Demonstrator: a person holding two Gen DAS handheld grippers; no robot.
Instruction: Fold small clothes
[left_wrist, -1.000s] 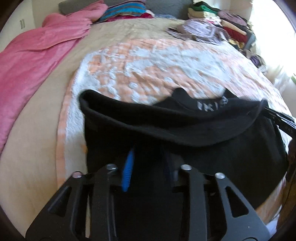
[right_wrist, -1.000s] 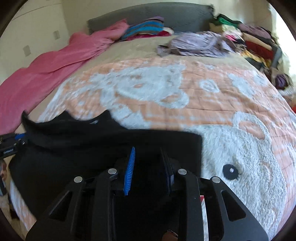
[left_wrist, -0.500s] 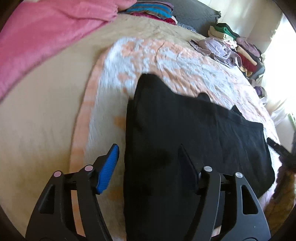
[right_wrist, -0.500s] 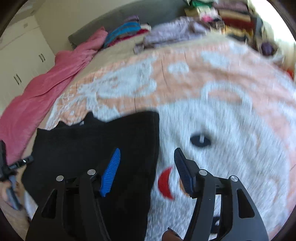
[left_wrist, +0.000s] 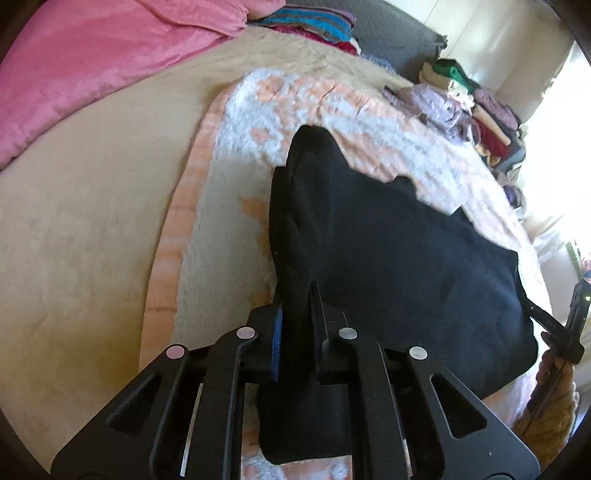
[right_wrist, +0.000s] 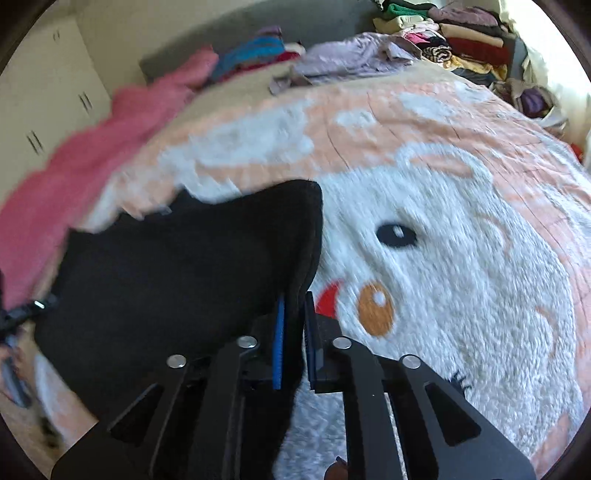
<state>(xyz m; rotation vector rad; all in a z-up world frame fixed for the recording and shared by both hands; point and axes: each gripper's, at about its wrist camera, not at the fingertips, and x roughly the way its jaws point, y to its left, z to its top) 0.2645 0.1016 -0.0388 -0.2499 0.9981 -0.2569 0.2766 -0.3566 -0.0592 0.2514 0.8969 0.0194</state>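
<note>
Both grippers, left (left_wrist: 295, 332) and right (right_wrist: 293, 332), have just been closed on one dark, flat-spread fabric garment (left_wrist: 388, 258).

- Black garment (left_wrist: 388, 251): matt, soft knit cloth.
- Blanket (right_wrist: 461, 258): fluffy, shaggy pile.
- Pink cover (left_wrist: 92, 62): velvety plush.
- Gripper frames: matt black plastic, shiny metal rivets (left_wrist: 246, 333).
- Pads (right_wrist: 279, 343): ribbed blue rubber.

no text, label, brand, number or sign is readable in either view.
</note>
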